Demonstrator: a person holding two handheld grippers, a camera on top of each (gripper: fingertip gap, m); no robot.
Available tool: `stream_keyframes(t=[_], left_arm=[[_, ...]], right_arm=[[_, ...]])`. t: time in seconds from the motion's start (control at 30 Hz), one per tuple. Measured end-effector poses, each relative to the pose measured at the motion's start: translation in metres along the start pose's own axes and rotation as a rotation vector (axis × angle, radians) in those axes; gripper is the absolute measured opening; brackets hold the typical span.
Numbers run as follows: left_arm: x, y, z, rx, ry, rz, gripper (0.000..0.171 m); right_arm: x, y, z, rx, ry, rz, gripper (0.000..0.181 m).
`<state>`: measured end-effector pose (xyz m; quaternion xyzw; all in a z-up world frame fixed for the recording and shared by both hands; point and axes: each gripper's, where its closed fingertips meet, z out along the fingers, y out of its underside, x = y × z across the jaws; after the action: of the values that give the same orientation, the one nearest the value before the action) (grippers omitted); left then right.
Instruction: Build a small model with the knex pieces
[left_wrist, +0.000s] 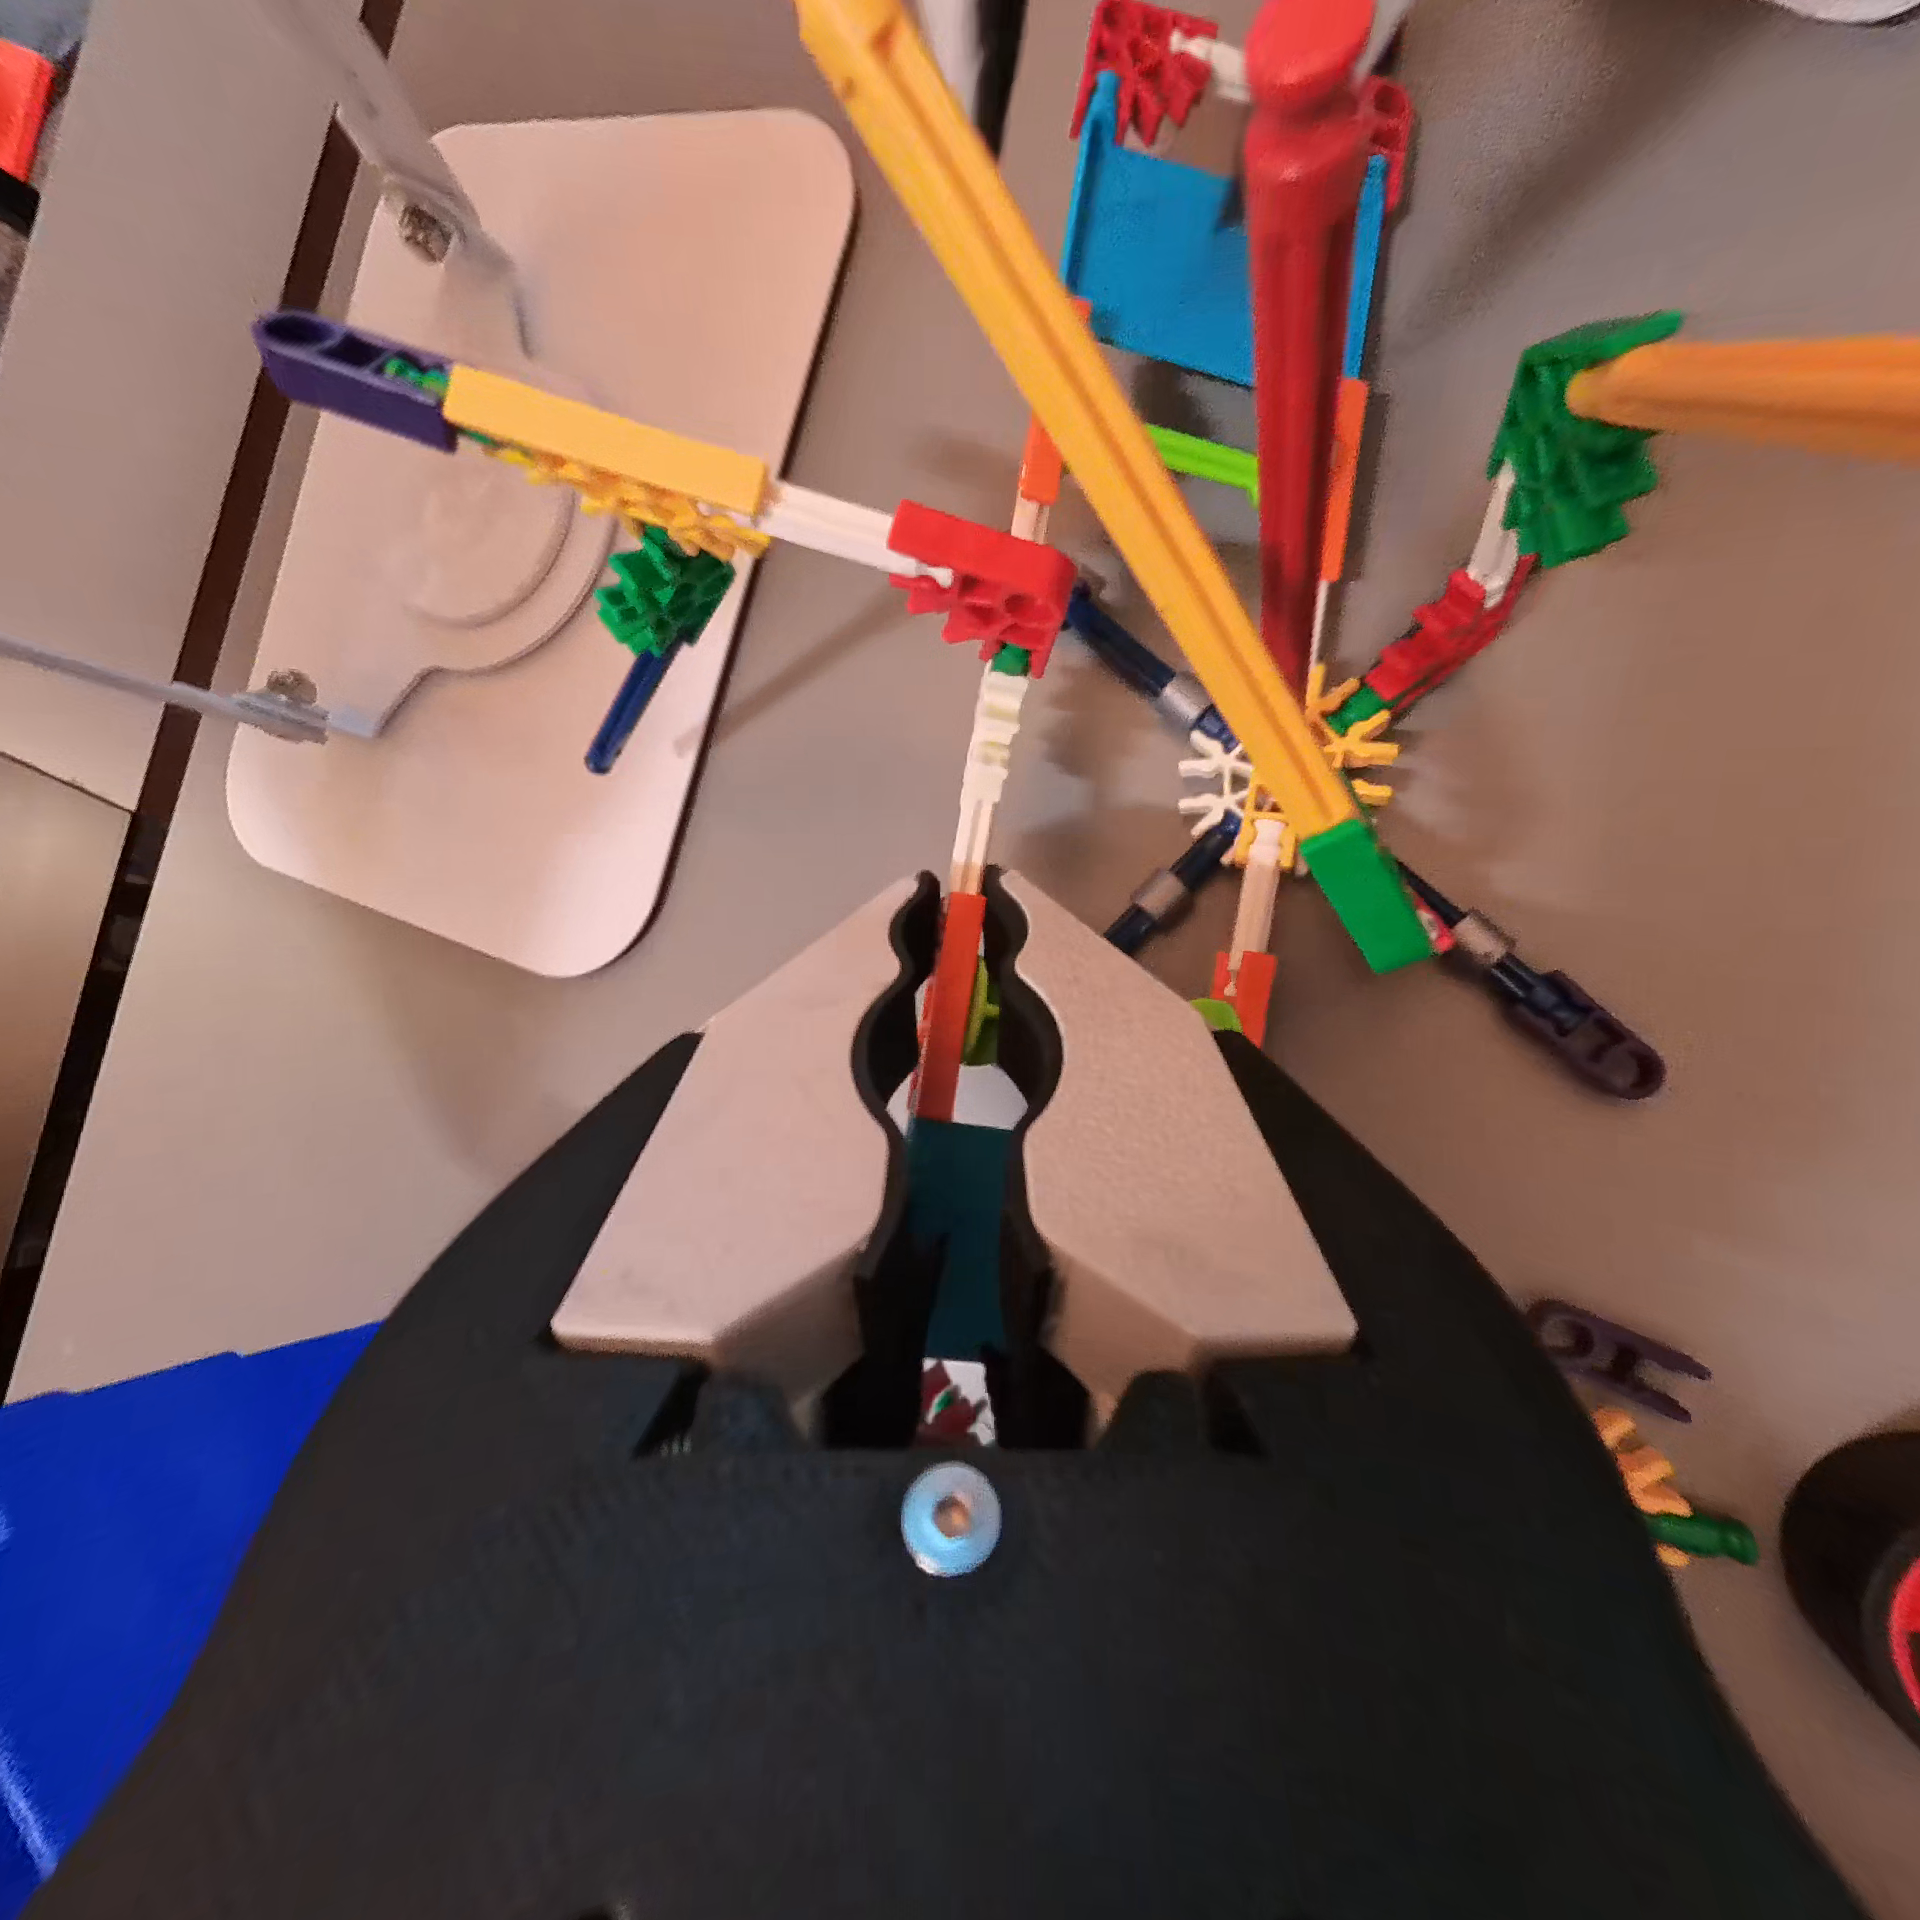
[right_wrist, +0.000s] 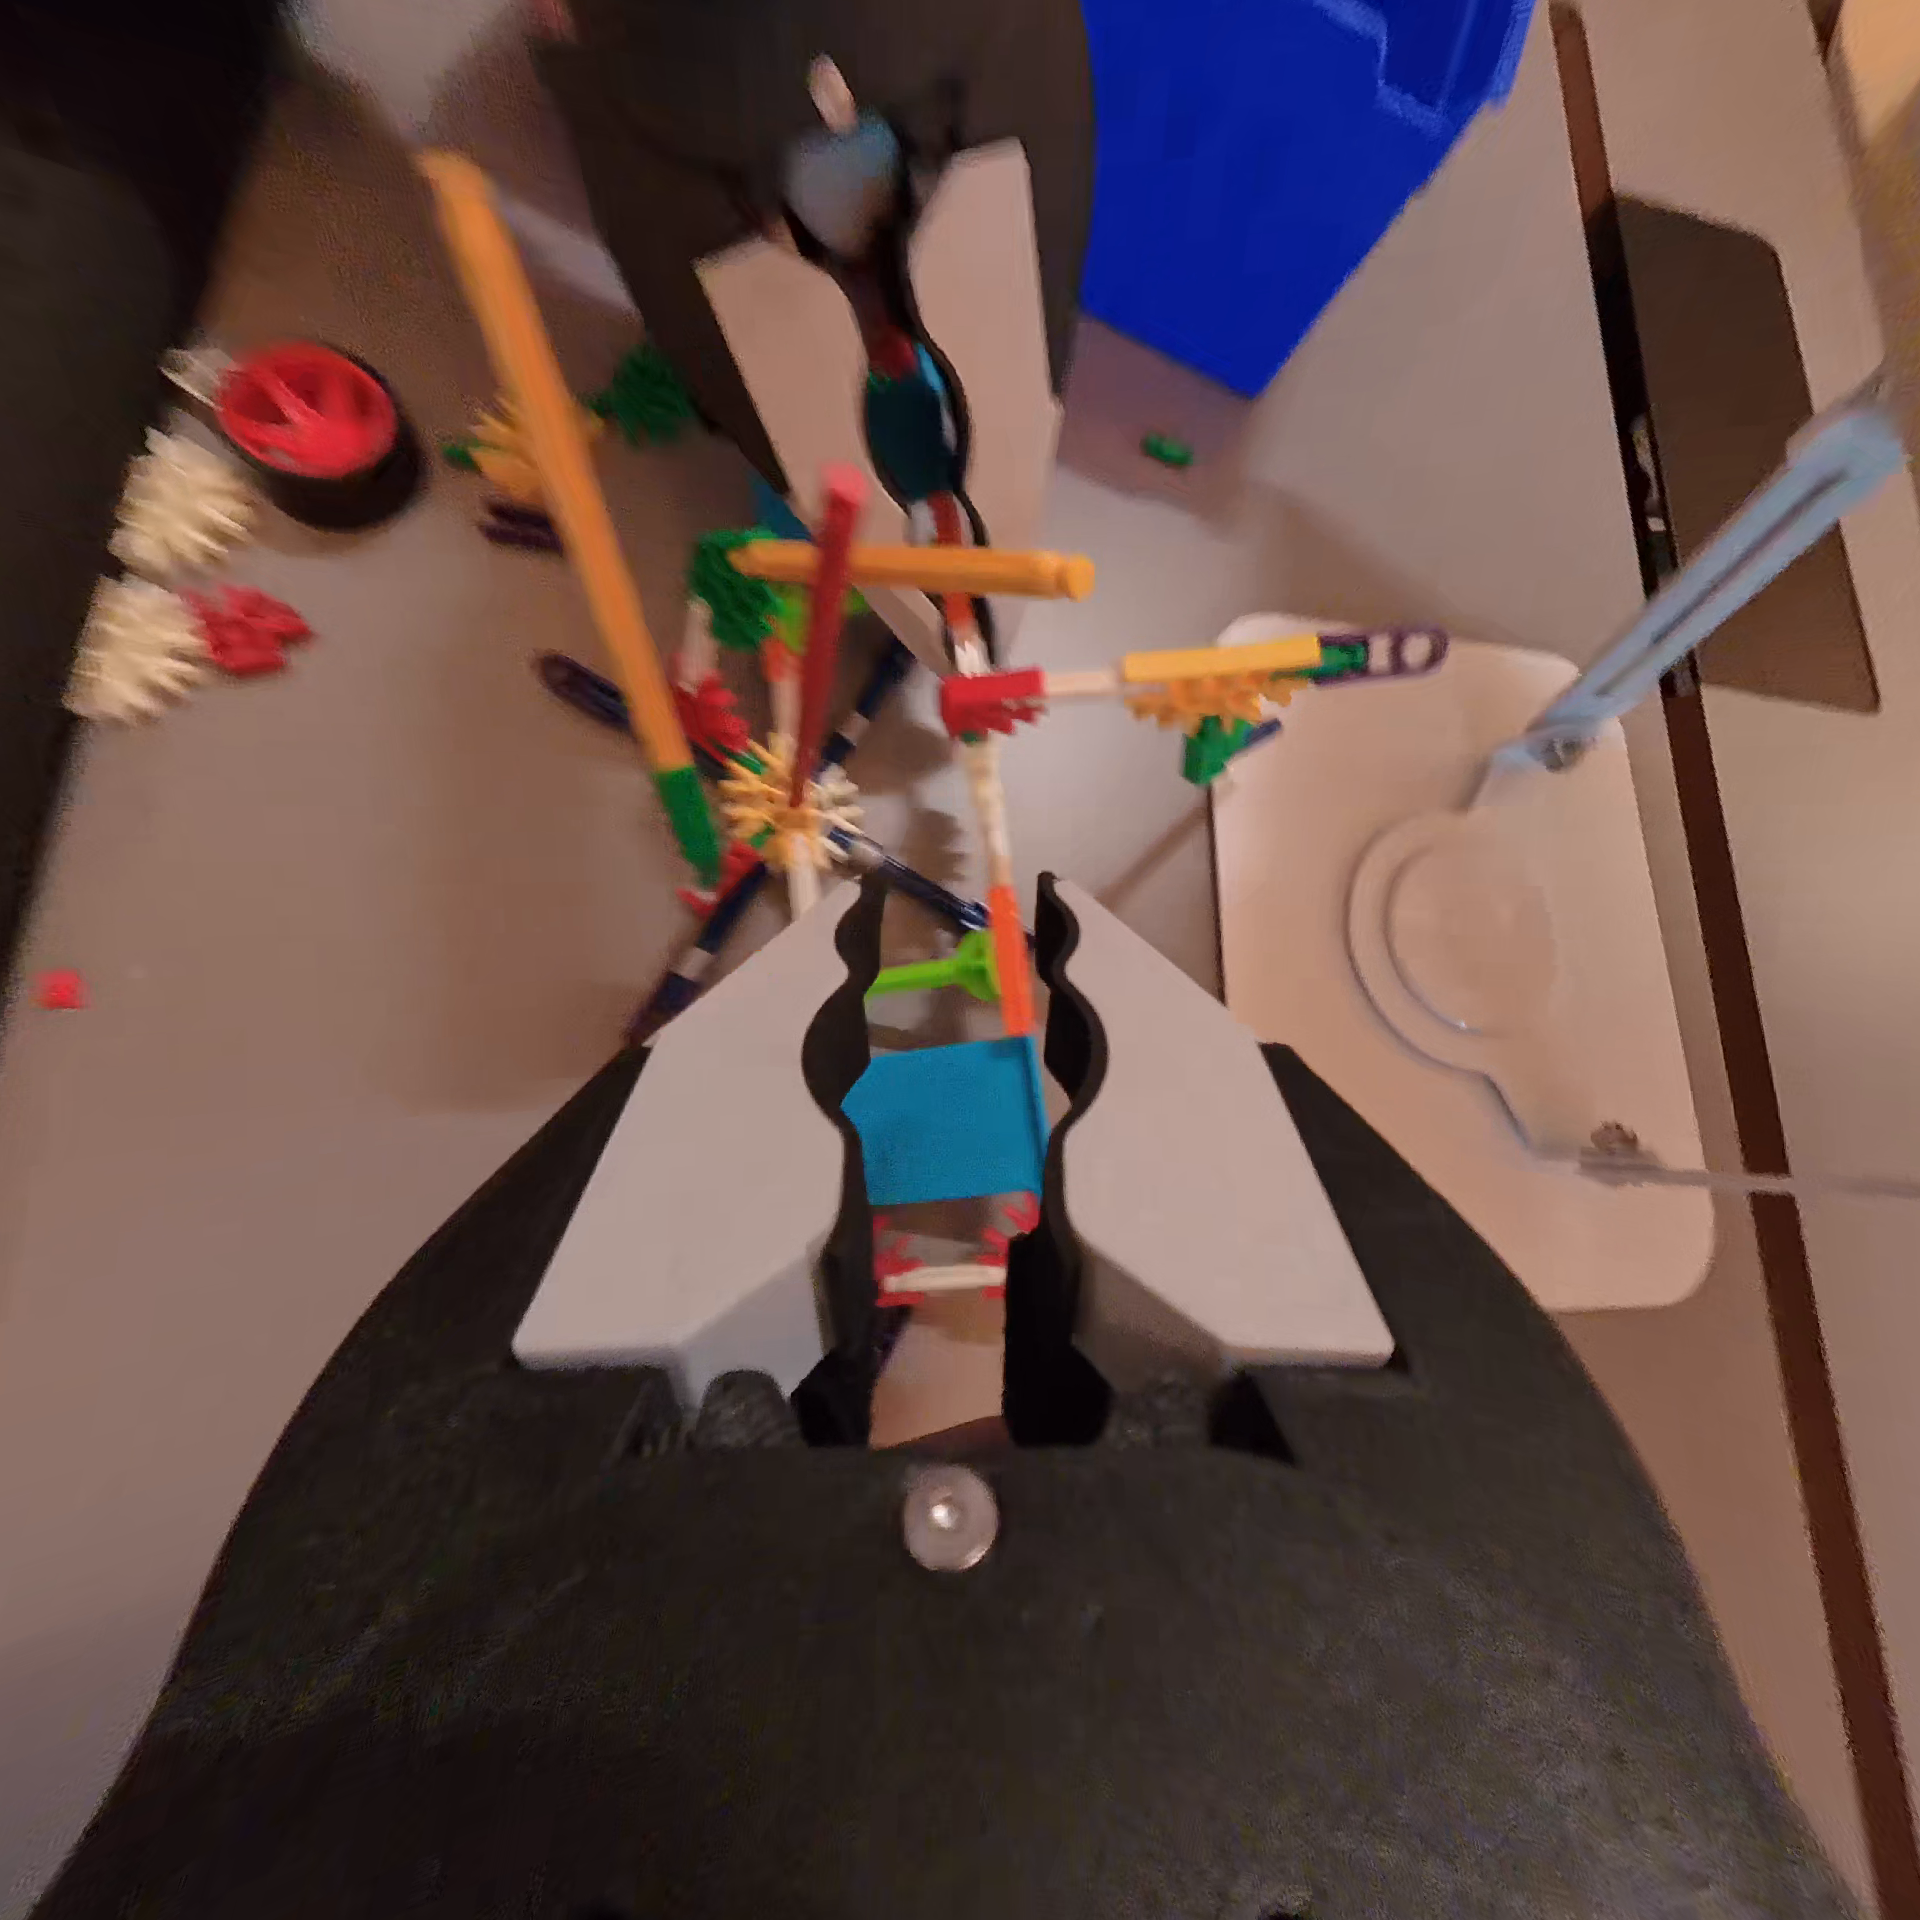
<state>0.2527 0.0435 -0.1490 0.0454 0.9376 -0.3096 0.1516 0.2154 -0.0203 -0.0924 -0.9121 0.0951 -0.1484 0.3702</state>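
gripping an orange rod (left_wrist: 961, 977) of the toy construction (left_wrist: 1278, 769), the left gripper (left_wrist: 961, 894) is seen with fingers pinched narrowly on it. the model is built of yellow, red, white and green rods and spiky connectors, and is held above the grey table (left_wrist: 1662, 831). the right gripper (right_wrist: 961, 904) is spread around the blue panel (right_wrist: 945, 1122); contact cannot be told. a blue bin (right_wrist: 1278, 177) is seen beyond.

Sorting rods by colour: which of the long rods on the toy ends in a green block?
The long yellow rod slanting across the model; its lower end carries the green block. The red rod doesn't.
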Motion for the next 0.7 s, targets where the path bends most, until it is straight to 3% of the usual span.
stream_keyframes(t=[0.1,0.23,0.37,0.7], left_arm=[[-0.008,0.000,-0.001,0.015,-0.018,-0.043,0.006],[-0.017,-0.007,-0.004,0.066,-0.033,-0.114,0.006],[-0.022,-0.009,-0.007,0.088,-0.049,-0.142,0.006],[-0.033,-0.020,-0.015,0.162,-0.113,-0.138,0.005]], right_arm=[[-0.018,-0.020,-0.015,0.081,-0.087,0.012,0.032],[-0.035,-0.024,-0.003,0.026,-0.118,-0.045,0.035],[-0.030,-0.024,0.018,-0.037,-0.049,-0.091,0.013],[-0.001,-0.027,0.003,0.100,-0.077,0.230,0.012]])
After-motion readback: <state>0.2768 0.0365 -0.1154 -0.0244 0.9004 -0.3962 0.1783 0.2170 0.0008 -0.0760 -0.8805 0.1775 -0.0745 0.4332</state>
